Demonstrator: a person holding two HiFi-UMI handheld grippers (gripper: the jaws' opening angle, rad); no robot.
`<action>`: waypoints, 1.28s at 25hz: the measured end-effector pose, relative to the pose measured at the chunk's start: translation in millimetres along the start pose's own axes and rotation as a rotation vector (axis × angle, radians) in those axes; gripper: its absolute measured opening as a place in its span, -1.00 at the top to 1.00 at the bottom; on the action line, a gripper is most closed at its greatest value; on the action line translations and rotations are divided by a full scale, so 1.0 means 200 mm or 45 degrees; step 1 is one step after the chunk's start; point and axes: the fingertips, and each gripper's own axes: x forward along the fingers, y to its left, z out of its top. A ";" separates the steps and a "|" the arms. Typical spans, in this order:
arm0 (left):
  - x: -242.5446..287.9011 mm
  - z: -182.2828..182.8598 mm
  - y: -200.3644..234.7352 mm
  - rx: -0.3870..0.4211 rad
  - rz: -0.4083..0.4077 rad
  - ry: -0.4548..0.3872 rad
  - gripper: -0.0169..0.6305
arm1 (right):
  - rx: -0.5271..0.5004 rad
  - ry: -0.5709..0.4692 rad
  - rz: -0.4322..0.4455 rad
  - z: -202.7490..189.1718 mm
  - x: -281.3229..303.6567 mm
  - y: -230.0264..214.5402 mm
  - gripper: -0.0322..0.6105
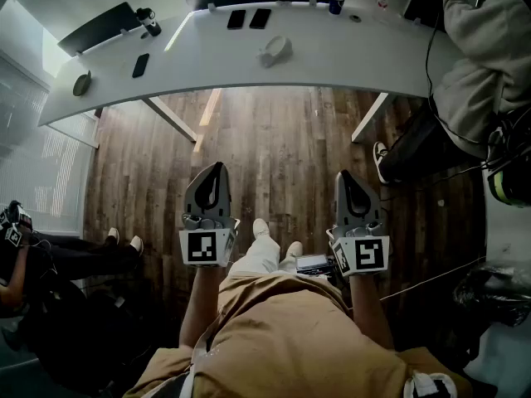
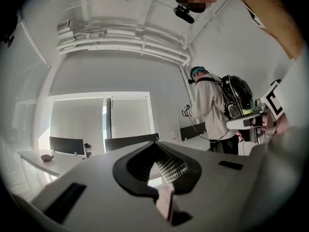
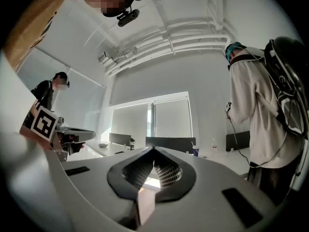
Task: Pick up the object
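In the head view both grippers are held at waist height over the wooden floor (image 1: 274, 139), well short of the white desk (image 1: 348, 60). My left gripper (image 1: 217, 169) and my right gripper (image 1: 343, 177) point at the desk, each with its jaws together and nothing between them. The left gripper view shows my left gripper (image 2: 155, 145) shut against the far wall. The right gripper view shows my right gripper (image 3: 154, 150) shut too. On the desk lie a white rounded object (image 1: 275, 50), two dark phones (image 1: 236, 19) (image 1: 260, 18) and a third phone (image 1: 141, 65).
A dark bowl (image 1: 81, 84), a black bottle (image 1: 149, 21) and a blue cup (image 1: 336, 2) also stand on the desk, with dark screens (image 1: 99, 27) behind. A person in grey (image 1: 481, 48) stands at the right. Another person's legs (image 1: 75, 255) reach in at the left.
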 end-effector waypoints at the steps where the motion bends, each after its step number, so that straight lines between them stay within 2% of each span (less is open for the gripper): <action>1: 0.03 -0.01 0.02 0.002 -0.006 -0.003 0.92 | -0.012 0.002 -0.006 -0.01 0.04 0.00 0.88; 7: 0.26 -0.05 0.14 0.002 -0.021 -0.033 0.92 | -0.039 0.012 -0.042 -0.05 0.26 -0.05 0.88; 11: 0.44 -0.04 0.22 -0.009 -0.053 -0.062 0.92 | -0.069 0.017 -0.066 -0.03 0.42 -0.06 0.88; 15: 0.57 -0.01 0.33 -0.033 -0.065 -0.078 0.92 | -0.030 -0.022 -0.092 0.03 0.57 -0.07 0.88; 18: 0.64 -0.02 0.41 -0.037 -0.069 -0.094 0.92 | -0.078 -0.025 -0.108 0.04 0.68 -0.04 0.88; 24: 0.71 -0.07 0.52 -0.046 -0.046 -0.052 0.92 | -0.066 0.042 -0.111 0.01 0.82 -0.02 0.88; 32: 0.85 -0.12 0.55 -0.051 0.005 -0.019 0.92 | -0.034 0.021 -0.039 0.00 0.98 -0.06 0.88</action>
